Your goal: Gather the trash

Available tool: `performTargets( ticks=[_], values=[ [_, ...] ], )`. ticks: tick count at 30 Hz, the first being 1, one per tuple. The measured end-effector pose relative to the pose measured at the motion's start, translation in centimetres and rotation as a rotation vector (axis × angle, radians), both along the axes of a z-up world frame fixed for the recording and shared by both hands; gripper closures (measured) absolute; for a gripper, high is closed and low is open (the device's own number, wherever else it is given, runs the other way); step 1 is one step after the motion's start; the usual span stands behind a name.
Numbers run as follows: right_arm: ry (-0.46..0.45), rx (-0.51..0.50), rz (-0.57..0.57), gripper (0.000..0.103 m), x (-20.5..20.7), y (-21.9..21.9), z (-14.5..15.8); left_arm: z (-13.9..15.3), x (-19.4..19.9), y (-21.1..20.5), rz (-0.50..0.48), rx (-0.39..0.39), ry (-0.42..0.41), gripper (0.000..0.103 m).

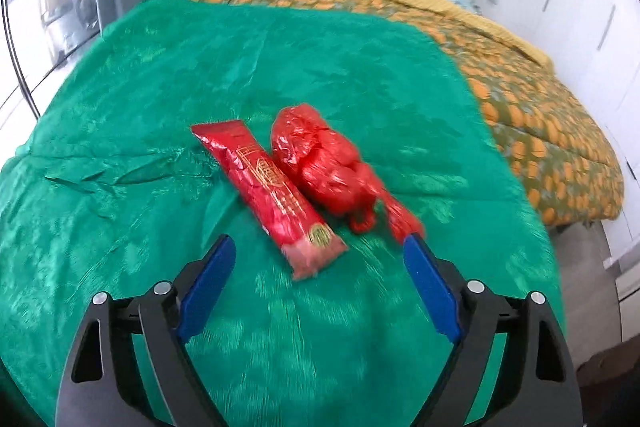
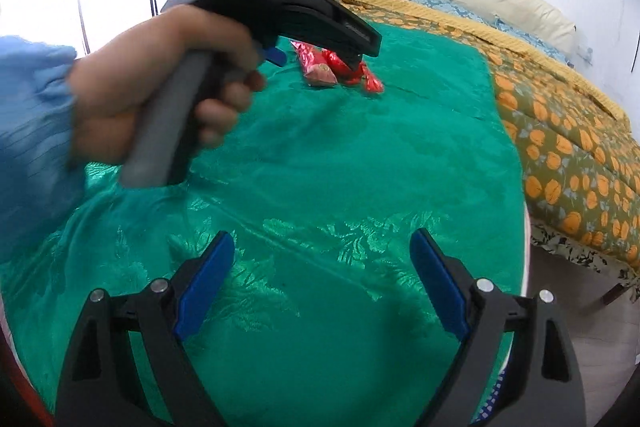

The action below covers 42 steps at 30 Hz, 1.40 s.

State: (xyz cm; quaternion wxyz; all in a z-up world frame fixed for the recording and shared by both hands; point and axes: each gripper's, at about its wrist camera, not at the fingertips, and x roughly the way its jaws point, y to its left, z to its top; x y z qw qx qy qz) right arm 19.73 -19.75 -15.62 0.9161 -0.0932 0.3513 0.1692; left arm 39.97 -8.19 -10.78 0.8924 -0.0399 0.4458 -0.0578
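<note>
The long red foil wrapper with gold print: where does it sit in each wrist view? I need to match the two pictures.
Left wrist view: the long red foil wrapper lies centre frame on the green cloth, just beyond the open left gripper, left of the crumpled red plastic bag.
Right wrist view: its end peeks out upper centre, far off, partly hidden behind the left gripper.
Shared landmark: the orange-patterned quilt on the right.
</note>
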Motion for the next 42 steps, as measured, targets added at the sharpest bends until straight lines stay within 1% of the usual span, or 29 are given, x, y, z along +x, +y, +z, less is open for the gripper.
performTargets(
  ticks=[1,2,3,4,5,6,8,9,12,14,17,18,21,23,25,27,29,30,32,33,34,35,37,39,42],
  values=[
    [0.008,0.000,-0.002,0.016,0.1,0.2,-0.2,-0.5,0.4,-0.1,0.002,0.012,0.009,0.022],
    [0.023,0.003,-0.004,0.016,0.2,0.1,-0.4,-0.8,0.7,-0.1,0.004,0.023,0.015,0.028],
    [0.025,0.011,-0.005,0.016,0.3,0.0,-0.4,-1.0,1.0,-0.1,0.009,0.031,0.020,0.032],
    [0.024,0.018,-0.007,0.016,0.3,-0.1,-0.3,-1.3,1.1,0.0,0.015,0.033,0.028,0.040],
    [0.028,0.017,-0.008,0.016,0.4,-0.1,-0.4,-1.5,1.0,0.3,0.019,0.031,0.035,0.050],
    [0.029,0.014,-0.006,0.016,0.4,-0.1,-0.4,-1.7,1.0,0.5,0.023,0.033,0.034,0.054],
    [0.029,0.007,-0.004,0.016,0.4,0.2,-0.5,-1.6,0.7,1.1,0.019,0.039,0.017,0.070],
    [0.030,0.003,-0.004,0.016,0.5,0.3,-0.5,-1.4,0.3,1.5,0.014,0.030,0.011,0.073],
    [0.042,-0.001,-0.011,0.016,0.8,0.2,-0.7,-1.0,-1.5,2.8,-0.004,0.017,0.003,0.074],
    [0.046,0.001,-0.021,0.016,0.7,0.1,-0.7,-0.4,-3.8,3.9,-0.029,0.010,-0.002,0.075],
    [0.043,0.007,-0.031,0.016,0.7,-0.1,-0.7,0.2,-8.2,5.8,-0.073,0.014,0.009,0.075],
    [0.043,0.009,-0.035,0.016,0.7,-0.2,-0.7,0.3,-10.4,6.7,-0.091,0.020,0.016,0.075],
    [0.044,0.010,-0.038,0.016,0.8,-0.2,-0.7,0.2,-14.4,8.3,-0.122,0.017,0.034,0.075],
    [0.047,0.008,-0.040,0.016,0.9,-0.2,-0.8,-0.1,-16.9,9.5,-0.128,0.000,0.042,0.074],
    [0.051,0.005,-0.047,0.016,0.9,-0.2,-0.9,-0.3,-18.1,10.1,-0.126,-0.003,0.040,0.071],
    [0.056,0.005,-0.053,0.016,0.9,-0.3,-0.9,-0.5,-18.5,10.2,-0.130,0.012,0.026,0.058],
    [0.066,0.015,-0.064,0.016,0.9,-0.5,-0.9,-0.7,-18.4,10.1,-0.131,0.036,0.017,0.028],
    [0.075,0.024,-0.069,0.016,1.0,-0.6,-1.0,-1.0,-18.2,10.0,-0.131,0.055,0.018,0.025],
    [0.099,0.054,-0.071,0.016,1.2,-1.1,-1.0,-1.7,-17.6,9.6,-0.119,0.110,0.024,0.022],
    [0.102,0.061,-0.066,0.016,1.2,-1.2,-1.0,-2.0,-17.5,9.5,-0.120,0.126,0.029,0.021],
    [0.105,0.078,-0.056,0.016,1.3,-1.5,-0.8,-2.1,-17.5,9.4,-0.118,0.139,0.018,0.018],
    [0.106,0.087,-0.055,0.016,1.4,-1.7,-0.6,-2.2,-17.5,9.5,-0.114,0.149,0.014,0.015],
    [0.108,0.089,-0.059,0.016,2.4,-2.1,-0.2,-2.3,-17.4,9.8,-0.107,0.137,0.016,0.013],
    [0.109,0.067,-0.058,0.016,4.2,-2.2,0.3,-2.4,-17.4,9.8,-0.104,0.138,0.017,0.011],
    [0.115,0.031,-0.048,0.016,8.4,-1.8,0.7,-2.5,-17.1,9.8,-0.097,0.146,0.019,0.009]
  ],
)
